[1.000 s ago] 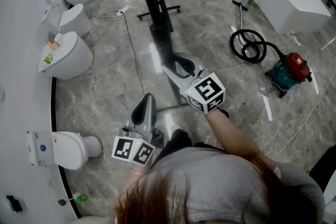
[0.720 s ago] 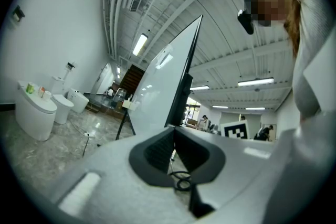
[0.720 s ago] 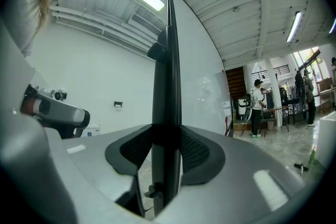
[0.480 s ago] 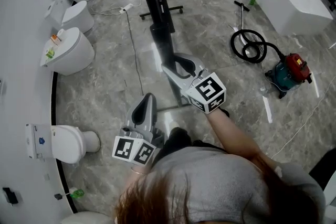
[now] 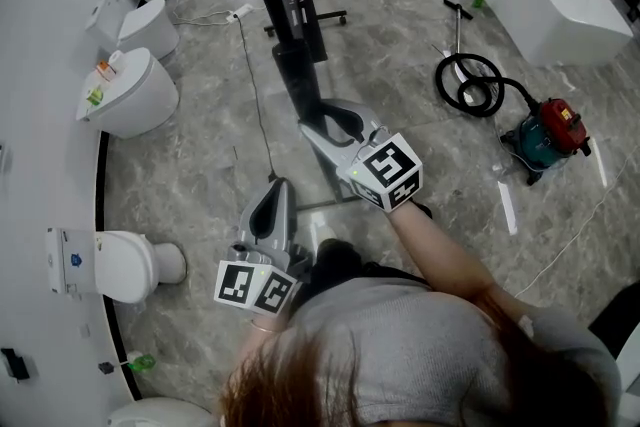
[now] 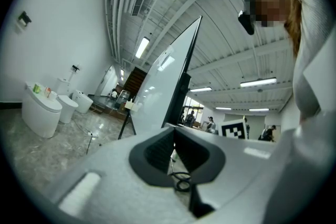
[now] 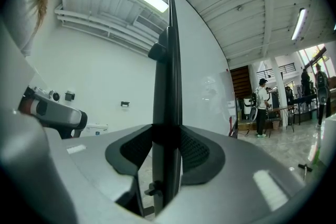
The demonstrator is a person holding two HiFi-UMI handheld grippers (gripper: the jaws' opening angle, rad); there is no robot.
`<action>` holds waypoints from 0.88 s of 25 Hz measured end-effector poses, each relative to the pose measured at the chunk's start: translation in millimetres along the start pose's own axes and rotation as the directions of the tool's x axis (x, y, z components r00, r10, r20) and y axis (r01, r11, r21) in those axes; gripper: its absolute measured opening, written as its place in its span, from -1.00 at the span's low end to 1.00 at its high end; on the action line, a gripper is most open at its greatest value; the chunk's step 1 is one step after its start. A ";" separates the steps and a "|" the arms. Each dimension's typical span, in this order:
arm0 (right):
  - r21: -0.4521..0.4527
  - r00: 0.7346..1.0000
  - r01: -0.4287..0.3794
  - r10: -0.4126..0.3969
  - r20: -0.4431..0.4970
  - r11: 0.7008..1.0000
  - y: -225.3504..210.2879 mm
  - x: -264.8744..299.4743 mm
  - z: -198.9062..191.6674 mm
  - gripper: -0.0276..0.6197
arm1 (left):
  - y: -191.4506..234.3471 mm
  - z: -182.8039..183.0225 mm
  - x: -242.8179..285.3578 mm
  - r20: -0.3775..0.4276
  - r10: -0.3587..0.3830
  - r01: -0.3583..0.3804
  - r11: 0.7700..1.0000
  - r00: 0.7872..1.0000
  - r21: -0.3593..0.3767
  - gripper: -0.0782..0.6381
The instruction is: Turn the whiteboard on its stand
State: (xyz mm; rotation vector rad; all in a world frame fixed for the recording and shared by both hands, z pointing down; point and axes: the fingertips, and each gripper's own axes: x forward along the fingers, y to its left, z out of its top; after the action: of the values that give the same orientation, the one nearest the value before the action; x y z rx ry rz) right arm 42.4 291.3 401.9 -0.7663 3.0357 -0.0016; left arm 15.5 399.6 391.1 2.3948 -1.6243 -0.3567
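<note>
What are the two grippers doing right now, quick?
Left gripper: closed, holding nothing.
Right gripper: closed on the whiteboard edge.

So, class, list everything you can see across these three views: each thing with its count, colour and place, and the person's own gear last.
whiteboard: one, white with dark frame, mid floor
stand: one, black, under the whiteboard
toilets: at least four, white, along the left wall
bathtub: one, white, top right
vacuum: one, red and teal with black hose, floor at right
cable: one, dark, floor left of the stand
bystanders: several, far end of the room
right tongs: one, grey, shut on the whiteboard's edge
left tongs: one, grey, shut, empty, short of the whiteboard
</note>
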 end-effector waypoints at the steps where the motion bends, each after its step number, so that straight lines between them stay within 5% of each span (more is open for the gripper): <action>1: 0.011 1.000 -0.009 0.009 -0.004 1.000 0.2 -0.5 -0.4 -0.43 | -2.2 -1.2 -1.6 0.000 0.003 -0.003 1.000 1.000 -0.002 -0.78; 4: 0.019 1.000 -0.030 0.030 -0.008 0.999 0.0 -1.3 1.2 -0.43 | -5.2 -4.1 -5.3 -0.001 0.013 -0.013 1.000 1.000 0.000 -0.78; 11: 0.025 0.994 0.089 -0.090 0.054 0.996 -7.1 -50.3 7.6 -0.49 | -18.0 -6.7 -4.3 0.006 0.002 -0.002 1.000 1.000 0.022 -0.78; 22: 0.023 0.996 0.050 -0.051 0.075 0.999 24.7 -102.3 11.4 -0.71 | -48.4 -14.6 2.3 0.017 -0.032 0.031 0.998 0.999 0.055 -0.78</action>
State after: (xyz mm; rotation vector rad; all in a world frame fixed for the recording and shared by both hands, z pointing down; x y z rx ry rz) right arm 120.9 361.6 391.4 -0.8217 2.9401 -0.0048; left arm 63.5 415.7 389.3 2.4668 -1.6253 -0.3447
